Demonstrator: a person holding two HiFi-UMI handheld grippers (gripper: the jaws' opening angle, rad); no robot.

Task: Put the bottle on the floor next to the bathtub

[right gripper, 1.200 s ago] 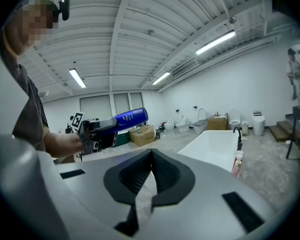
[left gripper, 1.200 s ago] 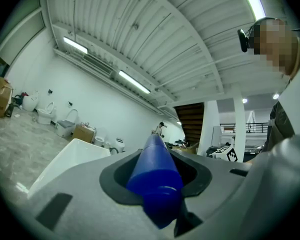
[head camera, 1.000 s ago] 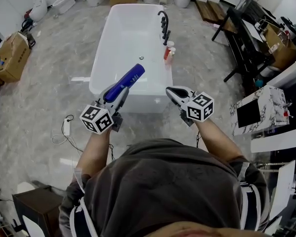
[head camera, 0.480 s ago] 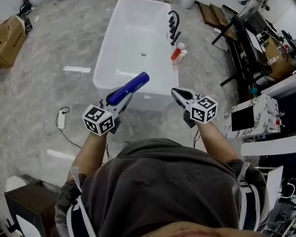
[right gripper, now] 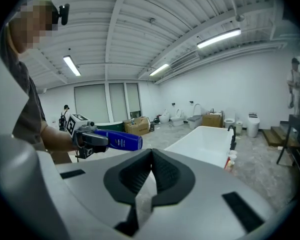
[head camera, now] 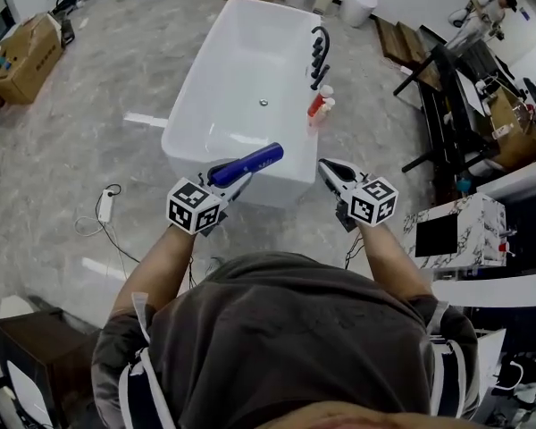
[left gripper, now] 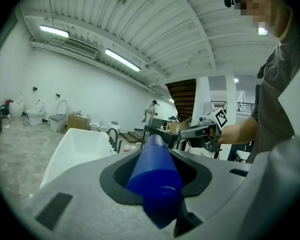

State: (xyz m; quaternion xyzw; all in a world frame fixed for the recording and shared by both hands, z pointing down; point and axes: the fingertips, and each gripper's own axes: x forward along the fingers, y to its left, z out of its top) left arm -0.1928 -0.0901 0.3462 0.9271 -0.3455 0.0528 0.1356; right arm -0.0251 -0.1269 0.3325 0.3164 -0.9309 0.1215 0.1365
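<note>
A blue bottle (head camera: 247, 164) lies almost level in my left gripper (head camera: 225, 181), which is shut on it above the near end of the white bathtub (head camera: 250, 79). In the left gripper view the blue bottle (left gripper: 154, 171) fills the gap between the jaws and points toward the bathtub (left gripper: 77, 149). My right gripper (head camera: 332, 173) hangs to the right of it, shut and empty; in the right gripper view its jaws meet at the tips (right gripper: 151, 156). From there the blue bottle (right gripper: 117, 141) shows at the left and the bathtub (right gripper: 205, 141) at the right.
A black tap (head camera: 319, 50) and red and white bottles (head camera: 319, 105) stand on the tub's right rim. A white power strip with cable (head camera: 104, 206) lies on the marble floor at the left. Cardboard boxes (head camera: 27, 56) sit far left, black racks (head camera: 447, 88) and a marble-topped unit (head camera: 460, 231) at the right.
The view has shifted, so the tub sits more to the right. The left gripper has turned the bottle flatter, pointing more to the right. Both grippers keep their hold and spacing.
</note>
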